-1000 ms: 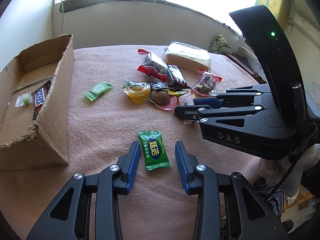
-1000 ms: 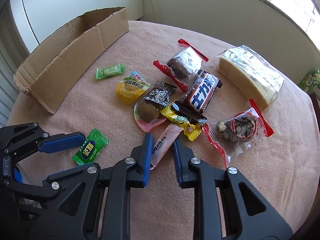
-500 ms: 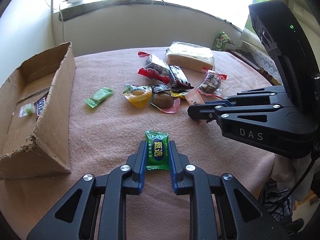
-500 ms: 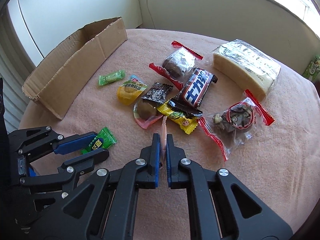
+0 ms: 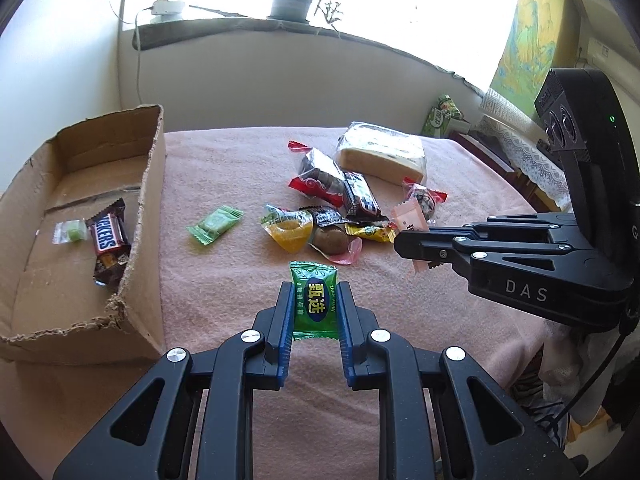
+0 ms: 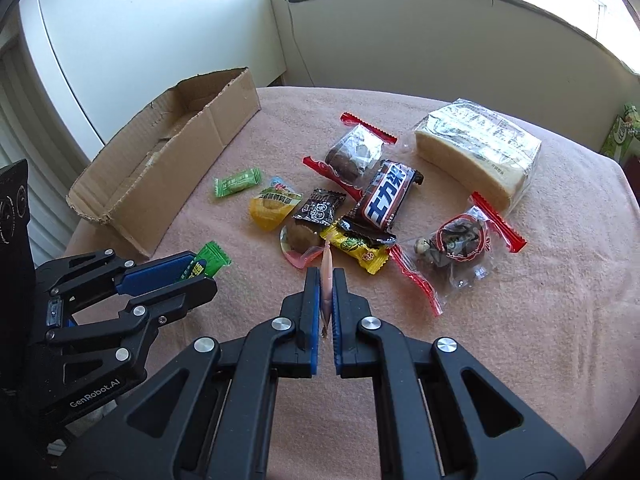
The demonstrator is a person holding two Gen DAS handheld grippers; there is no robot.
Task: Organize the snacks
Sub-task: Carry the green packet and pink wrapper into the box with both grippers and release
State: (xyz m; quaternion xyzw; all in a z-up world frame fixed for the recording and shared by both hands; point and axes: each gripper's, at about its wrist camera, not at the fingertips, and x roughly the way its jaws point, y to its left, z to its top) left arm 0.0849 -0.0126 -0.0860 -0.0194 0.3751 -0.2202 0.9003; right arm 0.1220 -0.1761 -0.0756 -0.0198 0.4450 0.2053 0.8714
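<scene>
Left wrist view: the left tongs (image 5: 313,308) are closed on a green candy packet (image 5: 314,305), their blue pads pressed against its two long edges, above the pink cloth of the table (image 5: 224,280). To the left stands an open cardboard box (image 5: 150,184) that holds a Snickers bar (image 5: 109,238) and a small pale green sweet (image 5: 72,230). Beyond the tongs lies the snack pile, with a light green candy (image 5: 216,224) set apart between pile and box, a yellow jelly cup (image 5: 289,234) and a wrapped cake slice (image 5: 382,157) at the far side. The right tongs (image 5: 404,240) enter from the right, gripping a pink packet (image 5: 412,222).

Right wrist view: the right tongs (image 6: 327,280) are closed on the pink packet (image 6: 326,276), held edge-on between the pads, just in front of a brown jelly cup (image 6: 300,240) and a yellow candy (image 6: 362,249). Farther off lie a dark chocolate bar (image 6: 386,194), a red-edged pastry bag (image 6: 352,156) and a red-edged nut bag (image 6: 456,246). The left tongs (image 6: 192,270) appear at the lower left with the green candy packet (image 6: 210,260), near the box (image 6: 168,168).
</scene>
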